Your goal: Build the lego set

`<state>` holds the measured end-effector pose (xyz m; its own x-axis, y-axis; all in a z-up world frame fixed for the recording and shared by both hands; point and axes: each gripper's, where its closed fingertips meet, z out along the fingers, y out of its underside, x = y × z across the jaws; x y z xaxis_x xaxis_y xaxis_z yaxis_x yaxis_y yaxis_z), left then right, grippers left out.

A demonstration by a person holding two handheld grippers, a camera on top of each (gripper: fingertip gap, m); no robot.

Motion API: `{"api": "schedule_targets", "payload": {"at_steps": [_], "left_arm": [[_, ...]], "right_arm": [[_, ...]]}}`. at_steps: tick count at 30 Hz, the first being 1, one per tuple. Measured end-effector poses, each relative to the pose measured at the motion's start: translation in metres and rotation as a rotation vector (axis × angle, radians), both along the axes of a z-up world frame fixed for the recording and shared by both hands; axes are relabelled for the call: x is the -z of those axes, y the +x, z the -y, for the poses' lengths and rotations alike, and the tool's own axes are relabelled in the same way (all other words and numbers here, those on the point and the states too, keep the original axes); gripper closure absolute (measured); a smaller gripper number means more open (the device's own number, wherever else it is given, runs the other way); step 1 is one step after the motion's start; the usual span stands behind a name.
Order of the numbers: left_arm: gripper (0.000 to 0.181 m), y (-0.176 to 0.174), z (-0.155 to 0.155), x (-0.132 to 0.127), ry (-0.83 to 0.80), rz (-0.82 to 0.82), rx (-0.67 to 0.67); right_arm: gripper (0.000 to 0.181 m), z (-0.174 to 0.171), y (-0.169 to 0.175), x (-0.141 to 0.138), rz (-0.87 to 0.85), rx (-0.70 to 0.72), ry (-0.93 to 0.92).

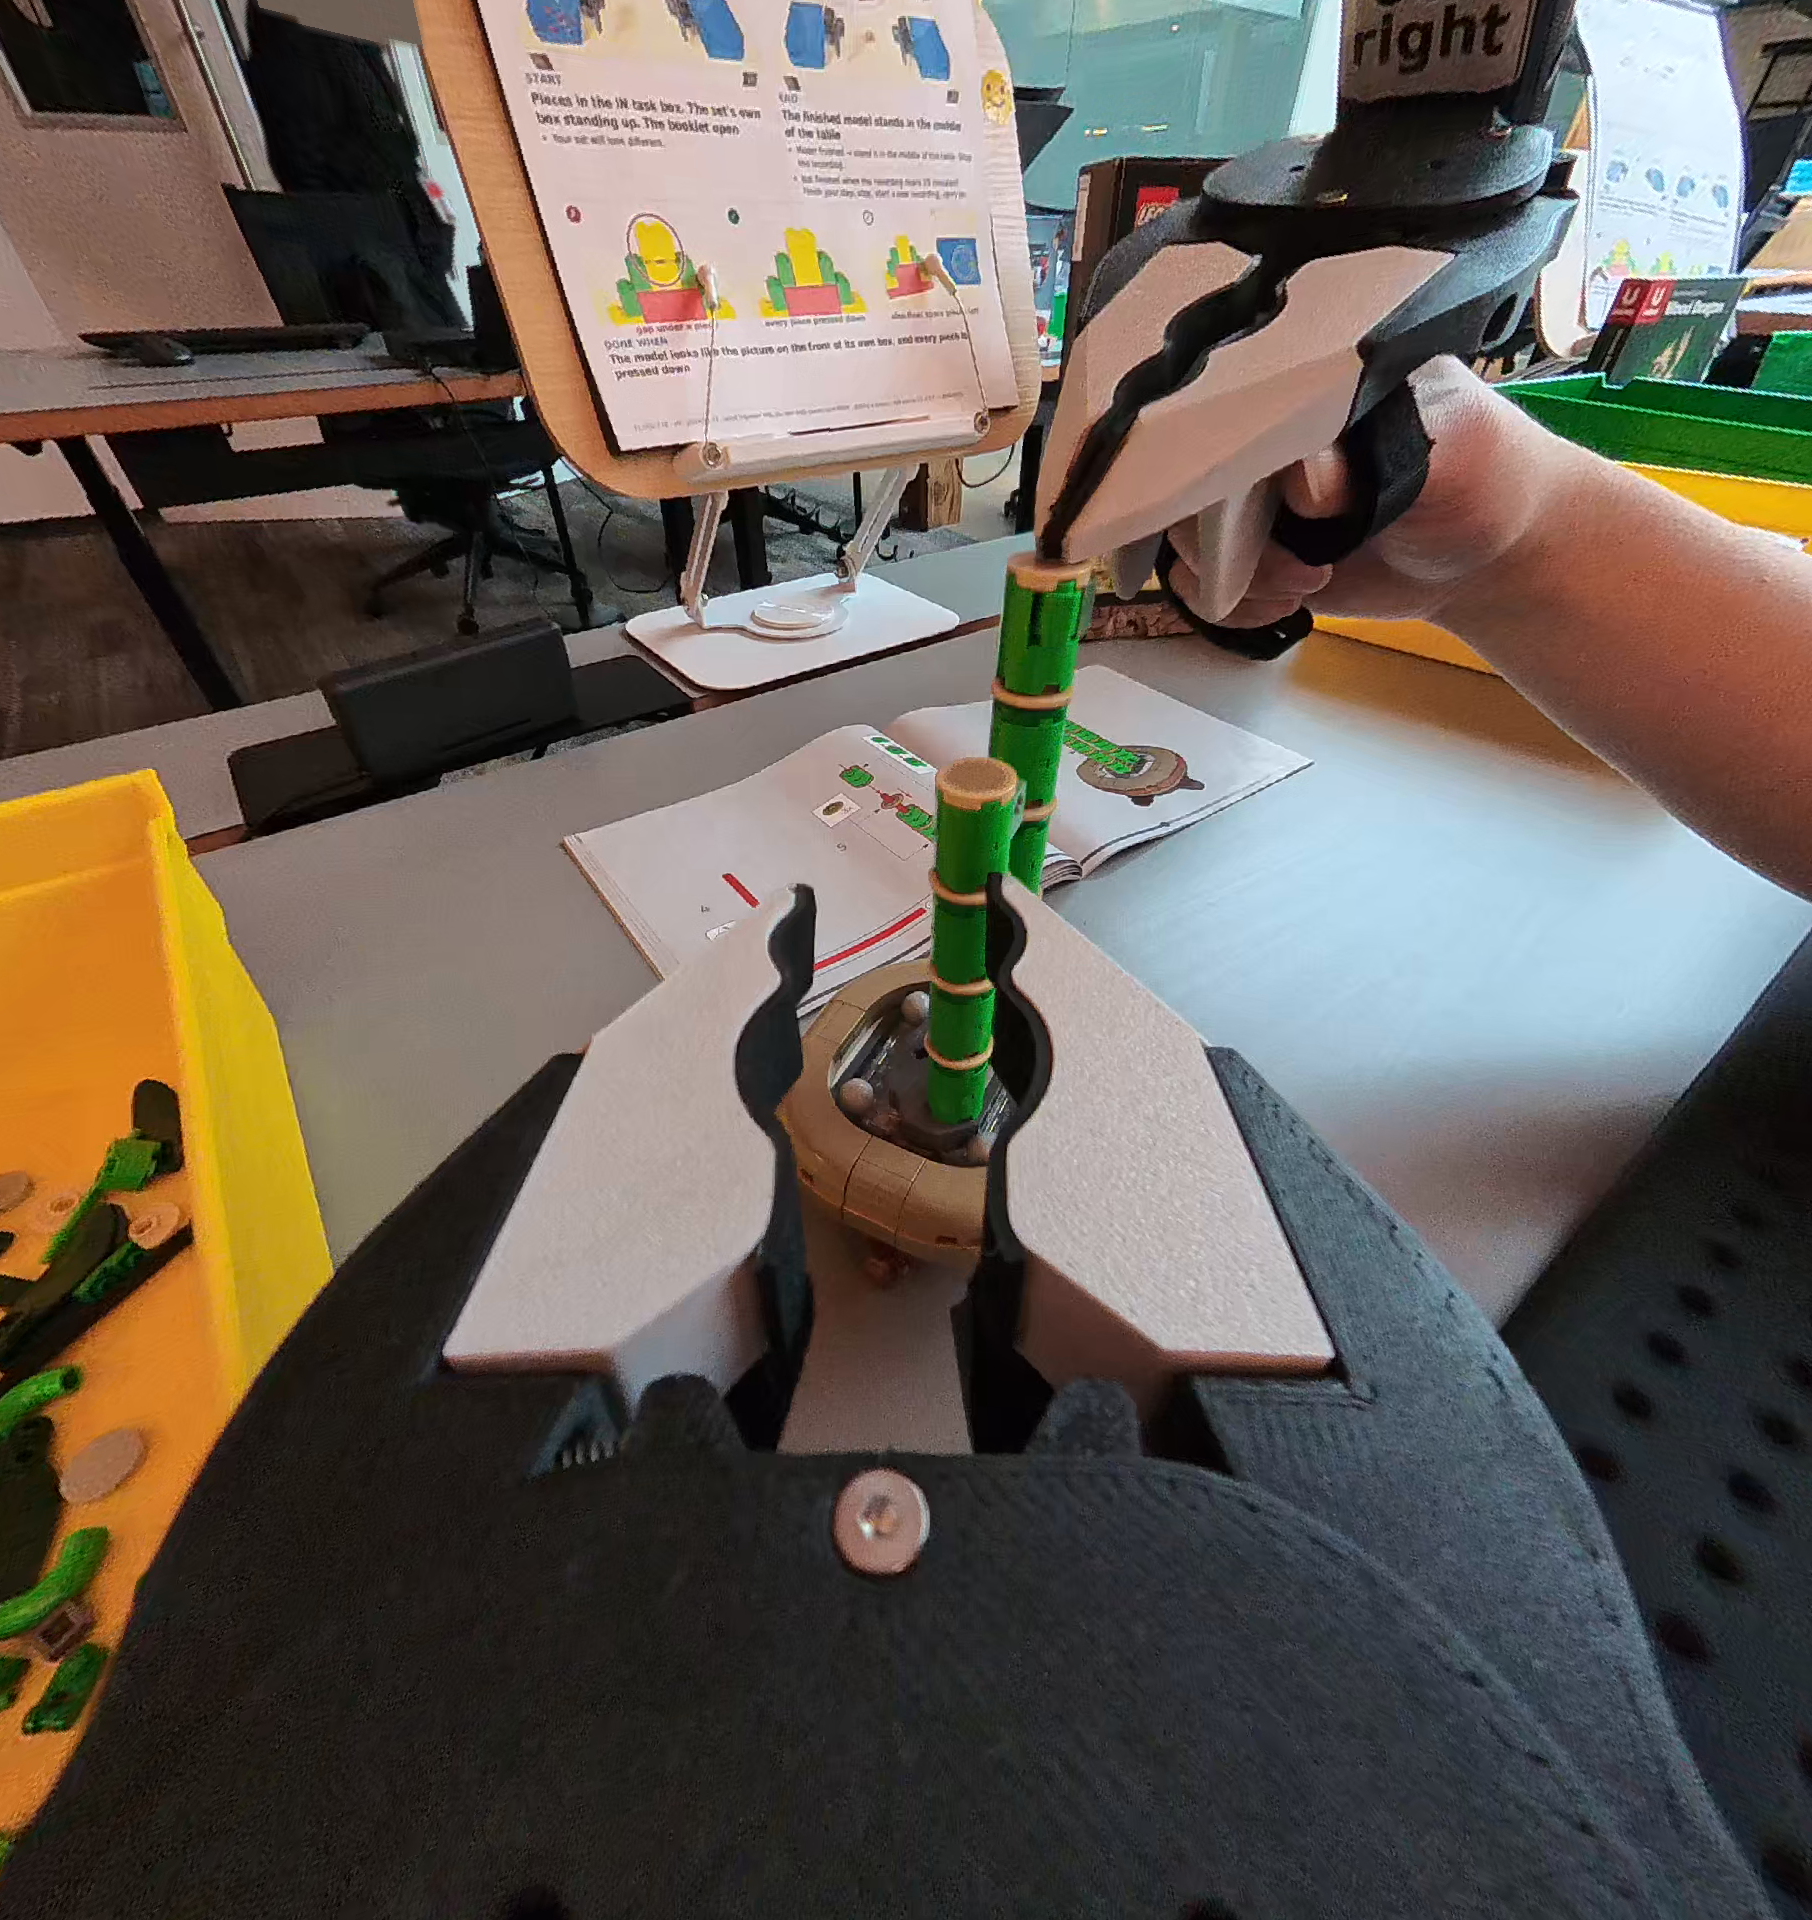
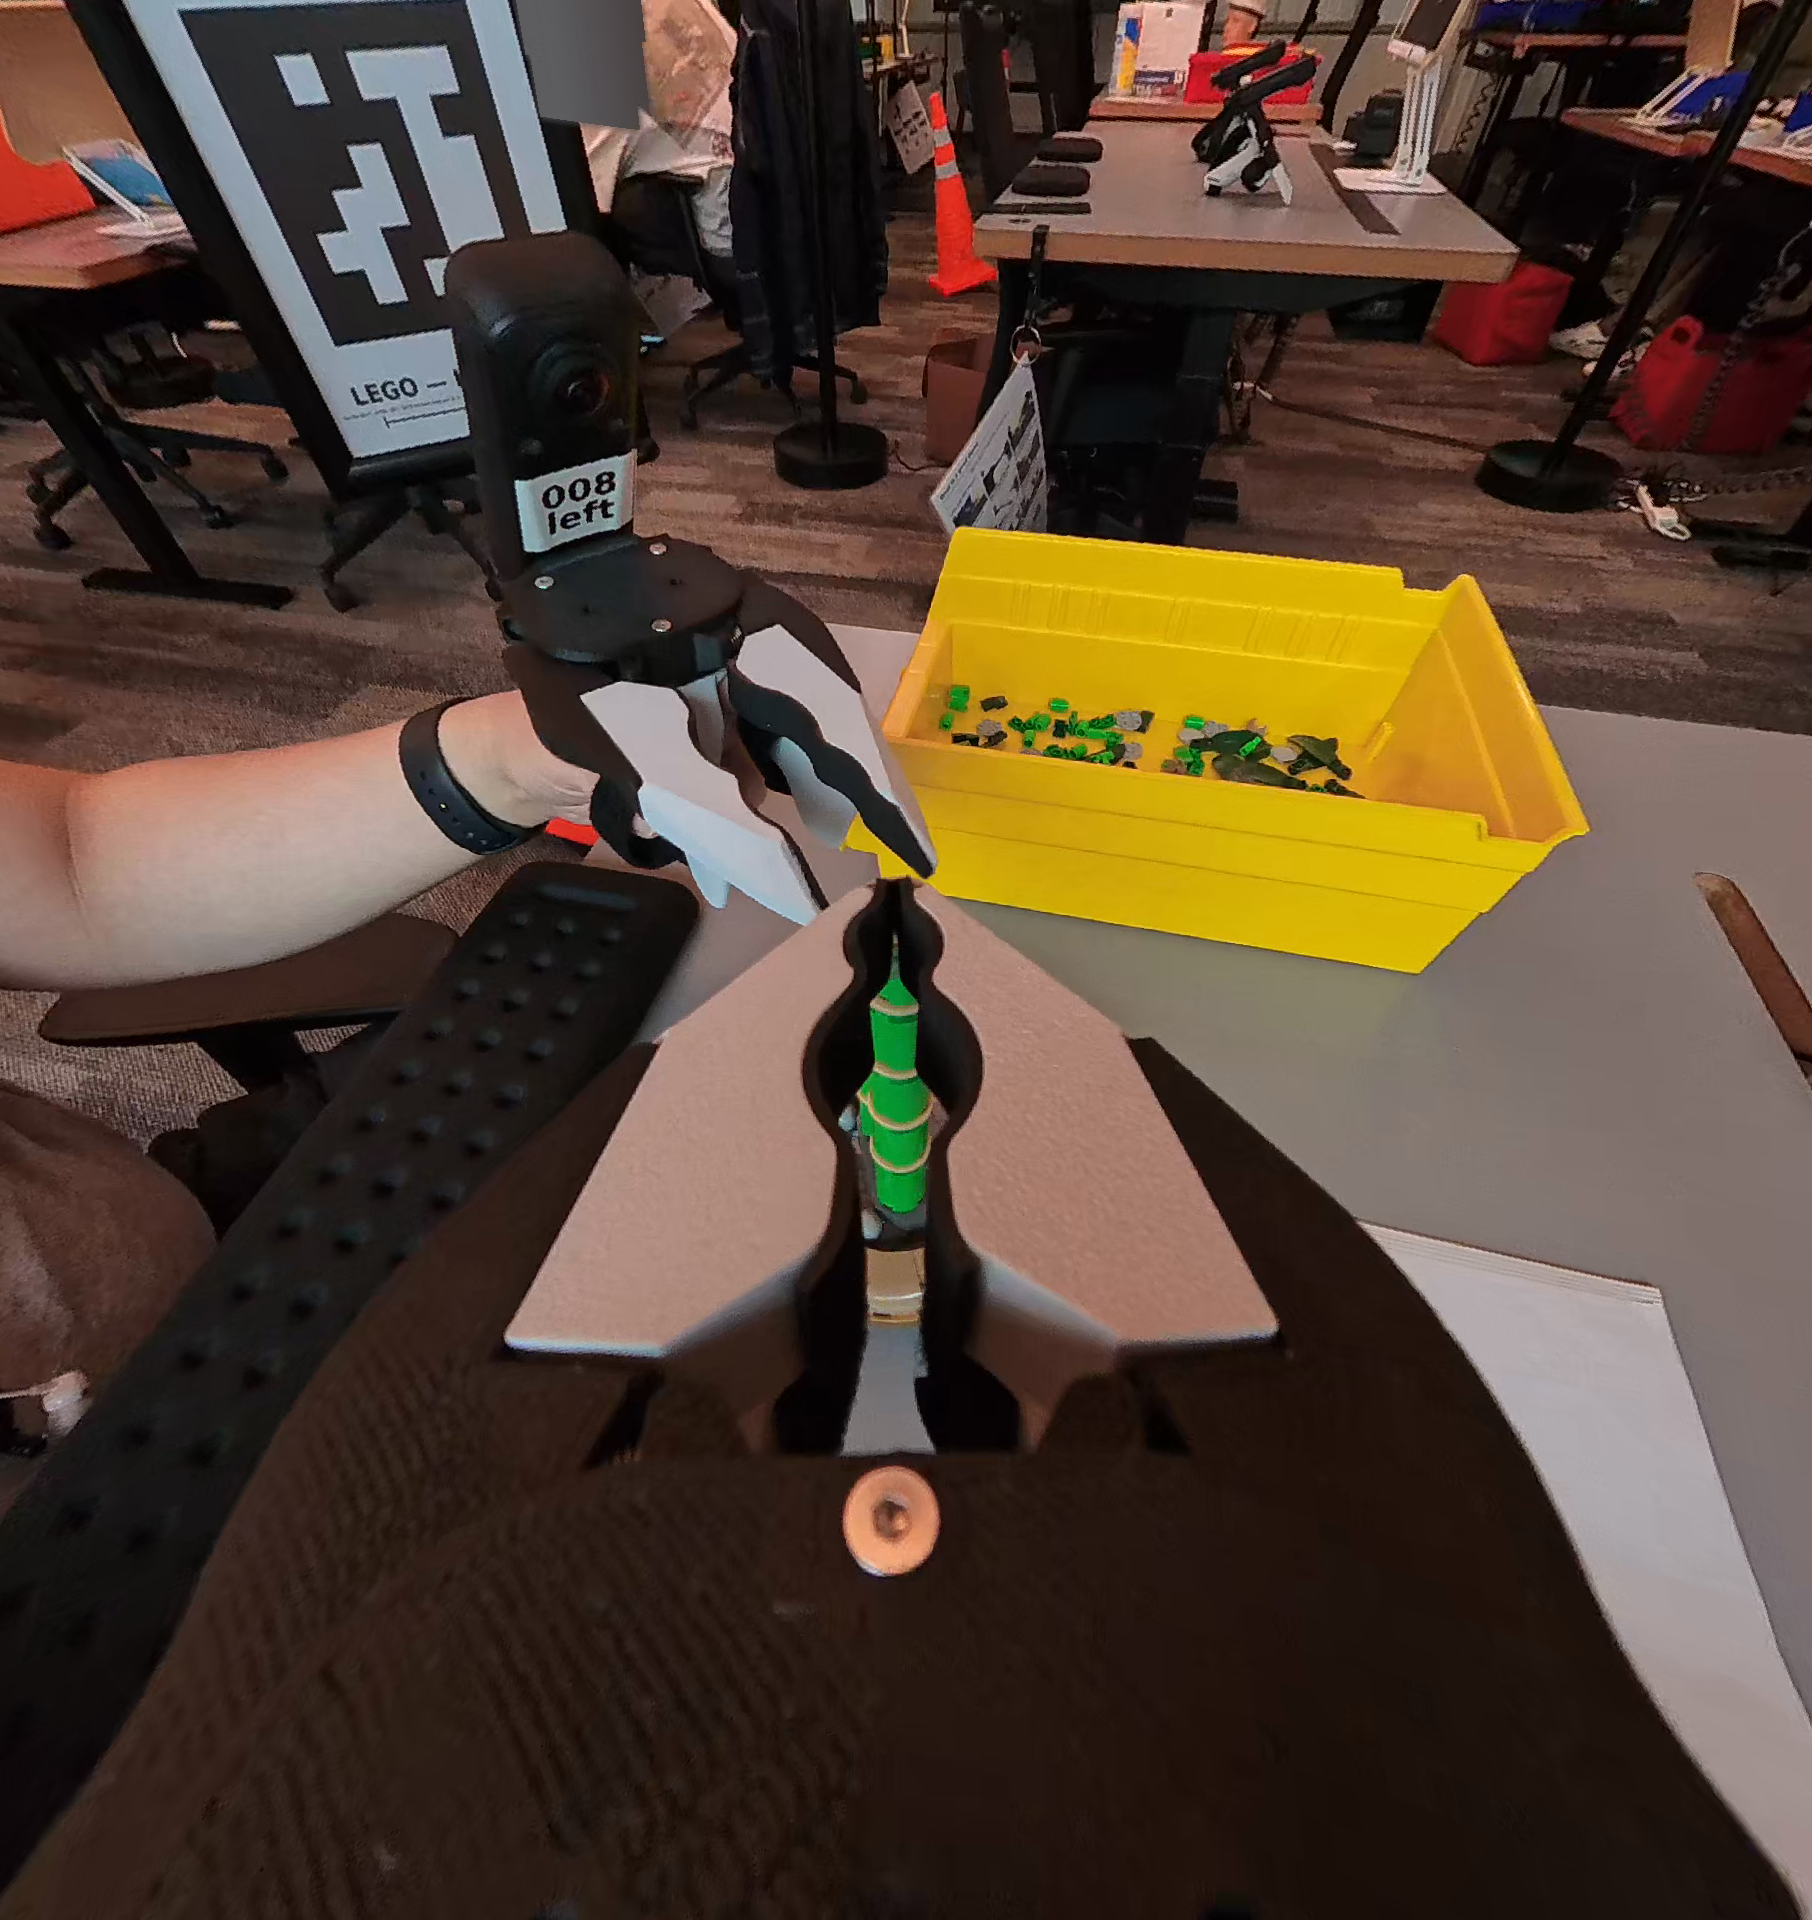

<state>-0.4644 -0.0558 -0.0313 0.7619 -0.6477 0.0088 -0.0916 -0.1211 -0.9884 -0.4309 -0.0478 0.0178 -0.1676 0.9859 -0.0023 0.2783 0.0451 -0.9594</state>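
Note:
A tan round pot point(image 1: 881, 1174) stands on the grey table point(image 1: 1401, 987) with two green bamboo stalks in it, a short one point(image 1: 969, 935) and a tall one point(image 1: 1032, 717). My left gripper point(image 1: 897, 894) is open and straddles the short stalk above the pot; its right finger is close beside the stalk. My right gripper point(image 1: 1056, 549) is shut, with its tips on the tan cap on top of the tall stalk. In the right wrist view, my right gripper point(image 2: 886, 899) looks down along the green stalk point(image 2: 897, 1122), and my left gripper point(image 2: 860, 883) is just beyond its tips.
A yellow bin point(image 1: 102, 935) of loose green, dark and grey pieces point(image 1: 50, 1351) stands to the left; it also shows in the right wrist view point(image 2: 1193, 862). An open booklet point(image 1: 777, 831) lies behind the pot. An instruction sheet on a stand point(image 1: 756, 260) and a green bin point(image 1: 1712, 436) are farther back. Some 7 cm of space lies between my two pairs of fingers.

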Motion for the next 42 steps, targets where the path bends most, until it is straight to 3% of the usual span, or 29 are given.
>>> {"api": "schedule_targets", "payload": {"at_steps": [17, 30, 39, 42], "left_arm": [[0.149, -0.006, 0.006, 0.0, 0.002, 0.029, -0.01], [0.147, -0.002, 0.008, 0.008, -0.016, 0.002, -0.003], [0.147, -0.002, 0.009, 0.006, -0.011, 0.025, -0.001], [0.147, 0.001, 0.009, 0.006, -0.01, 0.028, 0.007]], "right_arm": [[0.181, -0.001, 0.008, -0.013, -0.093, 0.016, 0.016], [0.179, 0.003, -0.014, 0.003, 0.083, 0.022, 0.122], [0.181, 0.005, -0.009, 0.002, 0.044, 0.004, 0.069], [0.174, 0.011, -0.01, -0.005, -0.027, -0.016, 0.07]]}}
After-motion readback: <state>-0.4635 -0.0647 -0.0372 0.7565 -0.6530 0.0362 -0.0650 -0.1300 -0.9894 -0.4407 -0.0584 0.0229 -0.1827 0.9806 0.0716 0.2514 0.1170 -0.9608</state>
